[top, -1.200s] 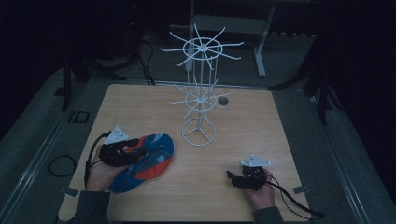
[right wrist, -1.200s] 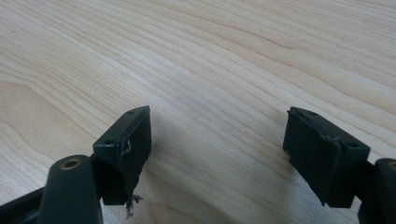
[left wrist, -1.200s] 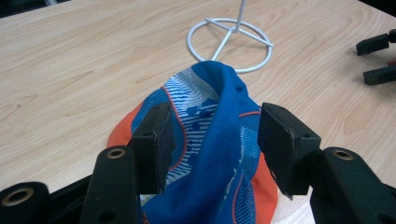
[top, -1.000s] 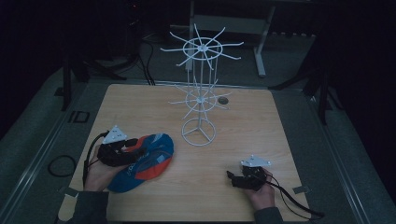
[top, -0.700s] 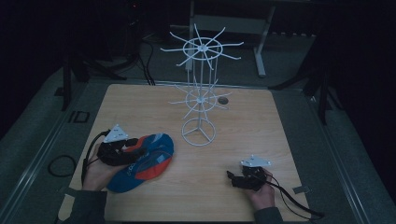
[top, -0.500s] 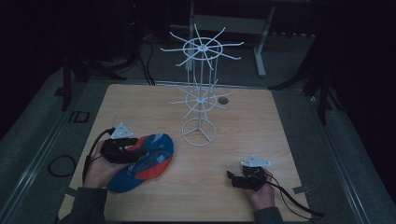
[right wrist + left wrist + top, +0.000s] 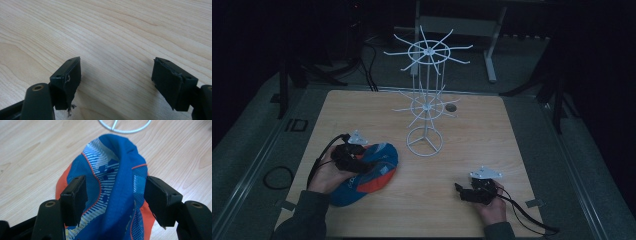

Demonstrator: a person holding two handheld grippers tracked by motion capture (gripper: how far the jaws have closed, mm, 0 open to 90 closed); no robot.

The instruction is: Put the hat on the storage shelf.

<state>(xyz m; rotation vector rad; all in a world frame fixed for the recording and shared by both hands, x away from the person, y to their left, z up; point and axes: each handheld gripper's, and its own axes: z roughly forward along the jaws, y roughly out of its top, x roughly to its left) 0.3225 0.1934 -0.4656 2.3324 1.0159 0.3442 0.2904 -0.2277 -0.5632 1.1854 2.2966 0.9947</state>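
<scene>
A dark room surrounded the pale wooden table (image 7: 522, 130). At its left the left gripper (image 7: 354, 159) lay over a blue and orange cap (image 7: 372, 175). The left gripper view added the detail: jaws spread wide, a raised blue fold of the cap between them, perhaps brushing the right jaw, though contact was hard to judge. A white wire rack (image 7: 426, 107) stood mid-table, its ring base just beyond the cap. At the right, the right gripper (image 7: 464, 192) rested low, jaws wide apart over bare wood, holding nothing.
</scene>
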